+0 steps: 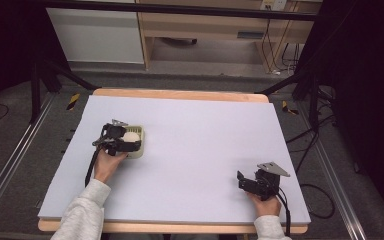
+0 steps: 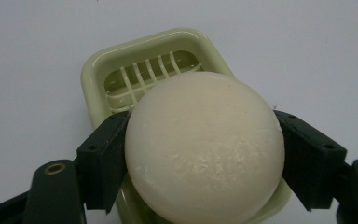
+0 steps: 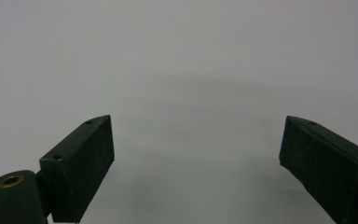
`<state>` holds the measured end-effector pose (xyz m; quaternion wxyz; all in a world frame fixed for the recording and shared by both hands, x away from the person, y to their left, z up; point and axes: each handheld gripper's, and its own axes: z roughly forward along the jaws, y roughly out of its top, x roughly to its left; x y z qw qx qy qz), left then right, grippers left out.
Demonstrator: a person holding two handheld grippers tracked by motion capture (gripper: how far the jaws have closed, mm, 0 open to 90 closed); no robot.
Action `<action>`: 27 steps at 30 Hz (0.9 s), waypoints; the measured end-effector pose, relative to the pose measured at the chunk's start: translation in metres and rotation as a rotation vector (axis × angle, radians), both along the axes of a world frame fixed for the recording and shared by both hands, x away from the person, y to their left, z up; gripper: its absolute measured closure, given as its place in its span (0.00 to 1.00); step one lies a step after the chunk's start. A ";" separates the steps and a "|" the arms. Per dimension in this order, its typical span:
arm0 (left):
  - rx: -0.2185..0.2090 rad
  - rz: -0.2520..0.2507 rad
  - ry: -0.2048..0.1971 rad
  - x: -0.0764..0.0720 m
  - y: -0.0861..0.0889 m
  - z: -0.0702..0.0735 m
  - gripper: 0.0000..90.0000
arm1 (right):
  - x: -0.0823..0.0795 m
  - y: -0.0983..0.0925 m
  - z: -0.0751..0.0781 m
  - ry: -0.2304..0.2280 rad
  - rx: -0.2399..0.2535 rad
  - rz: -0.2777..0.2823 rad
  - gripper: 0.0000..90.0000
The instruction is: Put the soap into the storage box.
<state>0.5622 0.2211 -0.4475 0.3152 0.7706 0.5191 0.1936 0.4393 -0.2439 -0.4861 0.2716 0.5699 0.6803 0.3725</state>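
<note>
A round cream-white soap bar (image 2: 205,149) sits between the jaws of my left gripper (image 2: 205,161), which is shut on it just over a pale green slatted soap dish (image 2: 135,60). In the high view the left gripper (image 1: 125,139) and the soap bar (image 1: 130,136) are over the soap dish (image 1: 141,150) at the left of the table. My right gripper (image 1: 241,181) rests near the front right of the table. In its own view the right gripper (image 3: 196,158) is open over bare surface, nothing between its jaws.
A pale lilac mat (image 1: 195,145) covers the wooden table (image 1: 180,94). Cables (image 1: 310,195) trail off the right edge. Black stand legs and a wooden cabinet (image 1: 205,30) lie beyond the far edge.
</note>
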 end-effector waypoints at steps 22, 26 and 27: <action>-0.082 0.002 -0.093 -0.030 0.012 0.024 0.23 | -0.001 -0.001 0.000 -0.002 0.006 -0.003 0.12; -0.083 0.010 -0.121 -0.044 0.020 0.025 0.23 | -0.002 -0.001 0.001 -0.001 0.007 -0.006 0.12; -0.084 0.013 -0.122 -0.046 0.022 0.025 0.23 | -0.002 -0.001 0.001 -0.002 0.005 -0.005 0.12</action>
